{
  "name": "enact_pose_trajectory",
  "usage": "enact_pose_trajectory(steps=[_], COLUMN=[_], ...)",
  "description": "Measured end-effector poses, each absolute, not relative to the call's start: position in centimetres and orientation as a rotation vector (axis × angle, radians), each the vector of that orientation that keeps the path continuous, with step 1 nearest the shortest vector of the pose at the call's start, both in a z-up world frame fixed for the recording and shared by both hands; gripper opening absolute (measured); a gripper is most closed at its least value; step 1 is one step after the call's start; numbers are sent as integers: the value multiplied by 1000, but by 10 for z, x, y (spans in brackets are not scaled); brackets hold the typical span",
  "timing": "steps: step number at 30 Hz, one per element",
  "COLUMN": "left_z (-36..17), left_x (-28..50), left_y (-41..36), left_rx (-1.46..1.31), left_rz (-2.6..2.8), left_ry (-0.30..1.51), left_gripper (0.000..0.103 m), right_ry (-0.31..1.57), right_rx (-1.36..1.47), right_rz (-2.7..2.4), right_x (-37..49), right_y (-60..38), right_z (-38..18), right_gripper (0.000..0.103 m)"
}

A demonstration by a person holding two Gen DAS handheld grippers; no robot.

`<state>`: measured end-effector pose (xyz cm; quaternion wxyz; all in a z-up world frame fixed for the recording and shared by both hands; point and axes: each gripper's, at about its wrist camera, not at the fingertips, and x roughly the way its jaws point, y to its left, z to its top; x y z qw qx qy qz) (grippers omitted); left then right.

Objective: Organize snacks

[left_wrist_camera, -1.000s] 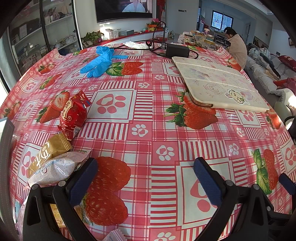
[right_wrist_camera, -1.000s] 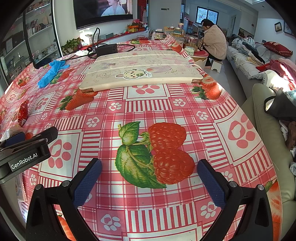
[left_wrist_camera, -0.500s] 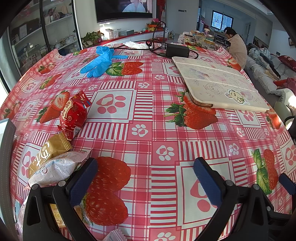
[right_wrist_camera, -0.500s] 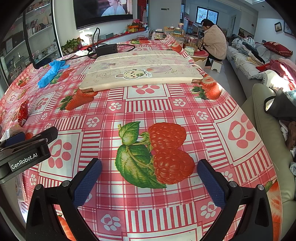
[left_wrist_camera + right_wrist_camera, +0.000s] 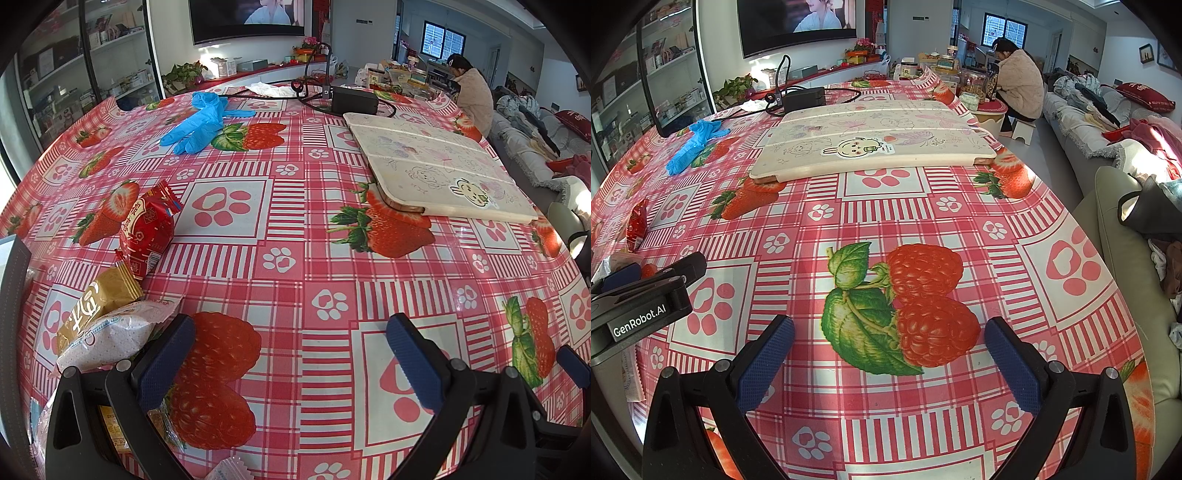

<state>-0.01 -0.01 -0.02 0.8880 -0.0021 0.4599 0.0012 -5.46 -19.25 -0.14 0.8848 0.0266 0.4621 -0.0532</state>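
The left wrist view shows the snacks plainly, which the right wrist view barely does: a red snack packet [image 5: 149, 230] lies at centre left of the frame, a gold wafer packet [image 5: 98, 304] sits just below it, touching its lower end, and a white dotted packet [image 5: 110, 334] overlaps the gold one and reaches the left finger of the left gripper [image 5: 291, 354]. That gripper's jaws are spread wide with nothing between them, only the printed raspberry of the tablecloth [image 5: 291, 221]. More wrappers show at the lower left under the gripper body, too hidden to tell apart. In the right wrist view the red packet [image 5: 637, 223] appears only as a small shape at the left edge, and the left gripper's black body, marked GenRobot.AI, crosses the lower left. The right gripper [image 5: 888, 358] is likewise fully open and empty over a large raspberry print. Both views share a pair of blue gloves [image 5: 197, 123] at upper left, a cream tablet case [image 5: 439, 168] with cartoon drawings toward the upper right, and a black power adapter [image 5: 354, 101] with cables behind it. Beyond the table the room holds a wall television [image 5: 796, 18], glass shelving at the left, a seated person [image 5: 1019, 85] at upper right, and a sofa [image 5: 1126, 236] piled with clothes along the right edge.
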Motion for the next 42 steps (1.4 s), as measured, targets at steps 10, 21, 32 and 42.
enact_pose_trajectory(steps=[10,21,32,42], left_z=[0,0,0,0], left_x=[0,0,0,0], left_y=[0,0,0,0], left_rx=[-5,-4,-4,-4], left_rz=[2,2,3,3], left_ry=[956,957,958,957], left_gripper=[103,103,103,103], right_ry=[961,961,961,969], right_rx=[53,54,54,55], right_rz=[-112,-111,-112,-111], right_x=[-54,-54,-54,-53], right_y=[-193,-193,-194,-195], right_z=[-2,-2,-2,-5], right_gripper=[103,103,103,103])
